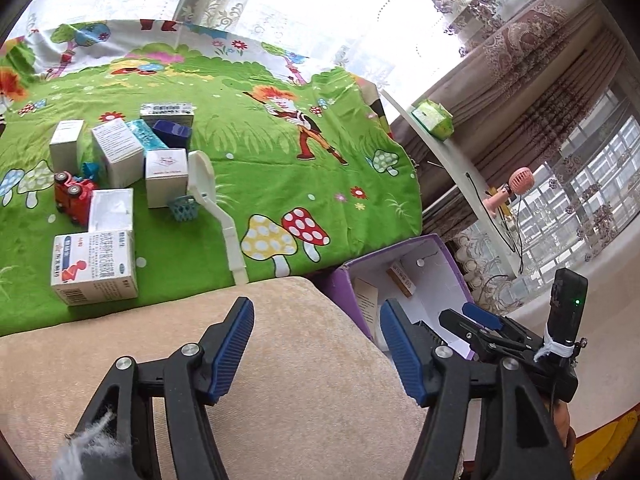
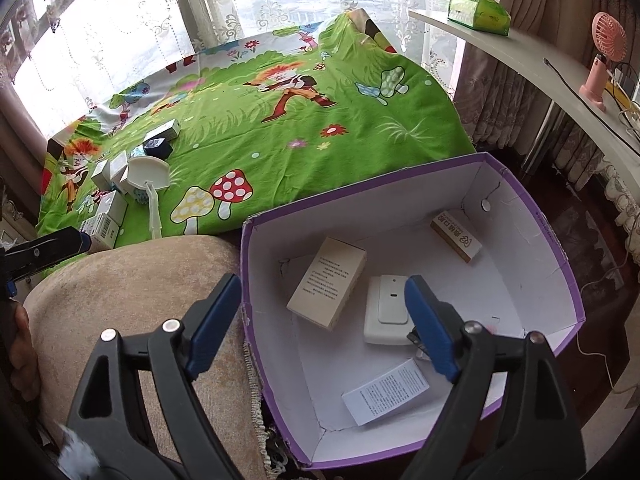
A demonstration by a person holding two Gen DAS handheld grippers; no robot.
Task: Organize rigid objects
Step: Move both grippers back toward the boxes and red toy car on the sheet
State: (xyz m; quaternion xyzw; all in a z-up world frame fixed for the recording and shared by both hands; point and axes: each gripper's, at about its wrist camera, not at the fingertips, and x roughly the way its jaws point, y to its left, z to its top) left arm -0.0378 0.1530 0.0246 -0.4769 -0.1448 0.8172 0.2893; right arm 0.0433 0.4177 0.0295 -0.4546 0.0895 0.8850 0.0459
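Observation:
A purple box (image 2: 532, 216) with a white inside stands right of a beige cushion (image 2: 132, 288). In it lie a cream carton (image 2: 326, 282), a white flat device (image 2: 388, 312), a white leaflet box (image 2: 386, 396) and a tan carton (image 2: 456, 236). My right gripper (image 2: 324, 328) is open and empty over the box's near left wall. My left gripper (image 1: 318, 348) is open and empty above the cushion (image 1: 200, 320). On the green cartoon cloth (image 1: 280, 152) sit several small cartons (image 1: 94, 266), a red toy car (image 1: 72, 196), a white scoop (image 1: 216, 204) and a small teal basket (image 1: 184, 208). The purple box also shows in the left wrist view (image 1: 448, 256).
A white curved shelf (image 2: 520, 56) at the right holds a green tissue pack (image 2: 478, 14), a pink fan (image 2: 604, 60) and cables. Lace curtains and windows lie behind the cloth. The right gripper shows in the left wrist view (image 1: 480, 320).

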